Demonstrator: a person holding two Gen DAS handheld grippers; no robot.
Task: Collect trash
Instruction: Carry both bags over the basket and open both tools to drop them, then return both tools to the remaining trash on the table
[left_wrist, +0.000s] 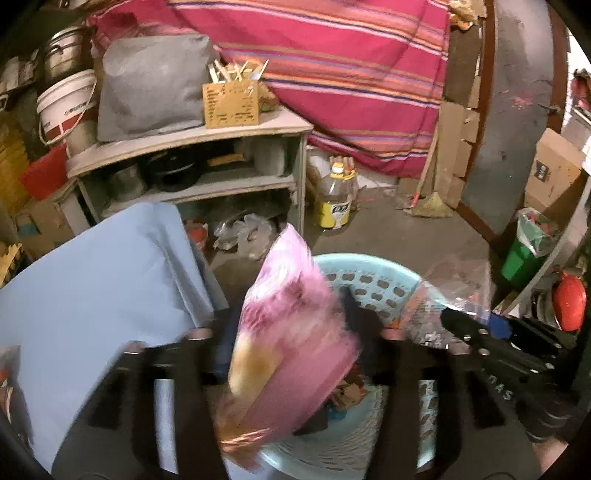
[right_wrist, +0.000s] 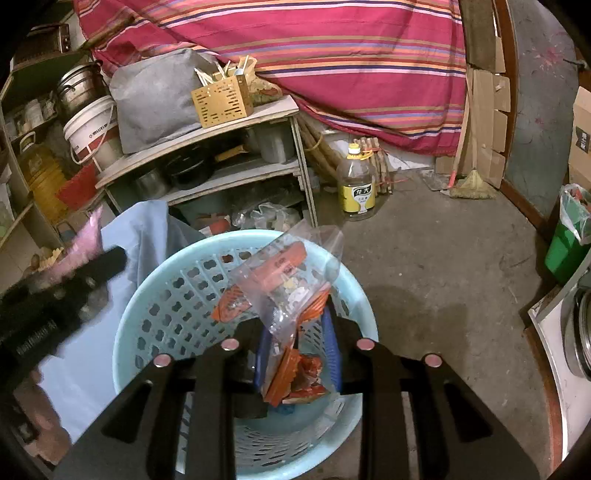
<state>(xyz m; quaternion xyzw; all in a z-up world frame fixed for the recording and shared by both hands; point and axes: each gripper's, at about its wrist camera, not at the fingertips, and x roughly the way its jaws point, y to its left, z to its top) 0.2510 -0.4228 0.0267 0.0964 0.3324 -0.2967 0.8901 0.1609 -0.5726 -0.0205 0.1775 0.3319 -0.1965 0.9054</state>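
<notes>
A pale blue perforated basket (right_wrist: 173, 295) stands on the floor, with wrappers lying in its bottom; it also shows in the left wrist view (left_wrist: 373, 284). My left gripper (left_wrist: 295, 354) is over the basket's left side, and a pink plastic bag (left_wrist: 291, 332), blurred by motion, sits between its fingers; I cannot tell whether they clamp it. My right gripper (right_wrist: 297, 332) is shut on a clear plastic bag with orange wrappers (right_wrist: 288, 284), held over the basket. The left gripper shows in the right wrist view (right_wrist: 62, 291). The right gripper shows in the left wrist view (left_wrist: 480, 332).
A blue cloth (left_wrist: 96, 280) covers a surface left of the basket. A grey shelf (right_wrist: 236, 173) with pots and loose plastic stands behind. A yellow-labelled bottle (right_wrist: 356, 184), a broom (right_wrist: 469, 181) and a green bin (right_wrist: 569, 240) stand on the concrete floor.
</notes>
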